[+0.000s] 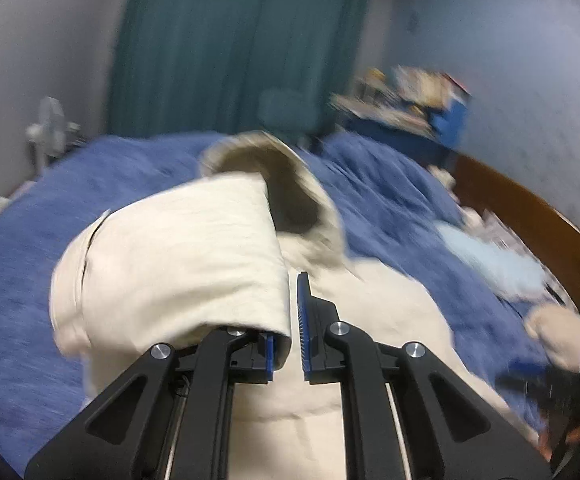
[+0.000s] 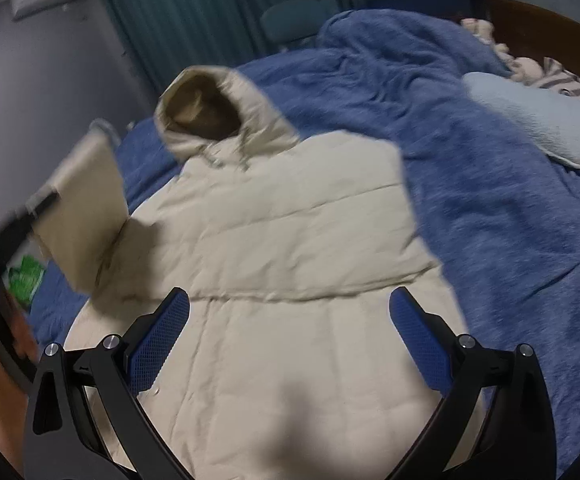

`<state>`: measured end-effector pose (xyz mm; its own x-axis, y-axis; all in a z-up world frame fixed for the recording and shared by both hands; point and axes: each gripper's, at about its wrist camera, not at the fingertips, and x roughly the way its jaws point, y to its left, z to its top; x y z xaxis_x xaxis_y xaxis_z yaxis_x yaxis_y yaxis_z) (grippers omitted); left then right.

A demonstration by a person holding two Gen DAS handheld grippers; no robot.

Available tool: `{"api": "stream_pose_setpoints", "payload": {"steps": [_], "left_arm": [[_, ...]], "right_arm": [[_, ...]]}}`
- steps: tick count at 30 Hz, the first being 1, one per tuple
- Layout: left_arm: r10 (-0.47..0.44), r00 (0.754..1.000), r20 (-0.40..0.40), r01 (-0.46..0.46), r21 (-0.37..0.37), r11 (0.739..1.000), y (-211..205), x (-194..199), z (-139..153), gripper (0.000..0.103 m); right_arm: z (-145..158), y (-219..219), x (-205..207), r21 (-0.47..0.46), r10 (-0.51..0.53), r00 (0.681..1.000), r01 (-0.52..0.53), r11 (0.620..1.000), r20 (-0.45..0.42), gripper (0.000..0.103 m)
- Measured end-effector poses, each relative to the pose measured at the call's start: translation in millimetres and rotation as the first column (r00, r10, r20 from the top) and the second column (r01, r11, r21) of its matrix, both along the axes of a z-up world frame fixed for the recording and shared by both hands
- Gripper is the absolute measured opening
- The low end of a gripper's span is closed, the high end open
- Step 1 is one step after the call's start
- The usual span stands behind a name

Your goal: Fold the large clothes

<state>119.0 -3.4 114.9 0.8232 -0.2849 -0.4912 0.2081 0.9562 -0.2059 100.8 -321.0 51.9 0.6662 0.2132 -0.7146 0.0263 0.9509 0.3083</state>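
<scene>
A cream hooded puffer jacket (image 2: pixel 290 220) lies face up on the bed, its hood (image 2: pixel 206 112) pointing away from me. My left gripper (image 1: pixel 290 340) is shut on the jacket's sleeve (image 1: pixel 178 264); the fabric is pinched between the blue pads and drapes over the left finger, lifted above the jacket's body. In the right wrist view that sleeve (image 2: pixel 86 208) hangs raised at the jacket's left side. My right gripper (image 2: pixel 290 300) is open above the jacket's lower front, with nothing between its fingers.
A rumpled blue blanket (image 2: pixel 490 200) covers the bed. A light blue pillow (image 2: pixel 538 120) and striped cloth lie by the wooden headboard (image 1: pixel 530 208). Teal curtains (image 1: pixel 230 40), a chair (image 2: pixel 290 20), a cluttered desk (image 1: pixel 410 96) and a fan (image 1: pixel 50 128) stand beyond.
</scene>
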Motion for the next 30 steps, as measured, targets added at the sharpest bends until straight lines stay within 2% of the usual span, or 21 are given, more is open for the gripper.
{"api": "stream_pose_setpoints", "payload": {"steps": [4,6,9,10,11,12,13,14,17,21,24,27,30], "left_arm": [[-0.078,0.991,-0.106,0.090,0.122,0.988,-53,13,-51,0.007],[-0.096,0.984,-0.149,0.117,0.143,0.983,-65,18,-72,0.007],[-0.103,0.976,-0.191,0.133,0.155,0.979,-70,24,-89,0.010],[-0.115,0.970,-0.213,0.148,0.145,0.978,-71,25,-94,0.020],[-0.127,0.966,-0.227,0.160,0.134,0.978,-75,27,-97,0.039],[-0.136,0.962,-0.238,0.169,0.126,0.977,-76,27,-100,0.051],[-0.135,0.963,-0.234,0.168,0.126,0.978,-77,23,-100,0.068],[-0.127,0.966,-0.223,0.160,0.136,0.978,-76,21,-98,0.077],[-0.108,0.973,-0.205,0.148,0.188,0.971,-75,9,-91,0.080],[-0.086,0.968,-0.237,0.128,0.167,0.978,-55,-4,-81,0.080],[-0.007,0.968,-0.251,0.065,0.224,0.972,-36,-13,-77,0.086],[0.061,0.968,-0.243,0.005,0.261,0.965,-2,-19,-69,0.086],[0.144,0.960,-0.239,-0.089,0.226,0.970,55,-22,-66,0.086]], "right_arm": [[-3,-15,8,0.057,-0.051,0.999,0.051,0.997,0.000,0.096],[-6,-14,12,0.069,-0.047,0.999,0.047,0.996,-0.005,0.096],[-10,-6,17,0.058,-0.021,1.000,0.022,0.998,-0.014,0.096],[-11,-1,18,0.050,-0.010,1.000,0.011,0.999,-0.016,0.096],[-12,2,20,0.044,-0.003,1.000,0.004,0.999,-0.019,0.096],[-13,6,21,0.038,0.006,1.000,-0.005,0.999,-0.021,0.096],[-13,9,22,0.035,0.013,1.000,-0.012,0.999,-0.022,0.096],[-12,10,22,0.034,0.018,1.000,-0.018,0.999,-0.022,0.096],[-11,15,23,0.031,0.030,0.999,-0.029,0.999,-0.017,0.096],[-5,19,23,0.036,0.036,0.999,-0.036,0.999,-0.002,0.096],[-2,24,24,0.035,0.038,0.999,-0.038,0.999,0.006,0.096],[-1,40,25,-0.002,0.063,0.998,-0.063,0.998,0.011,0.096],[-3,71,27,-0.061,0.127,0.992,-0.125,0.990,0.016,0.096]]}}
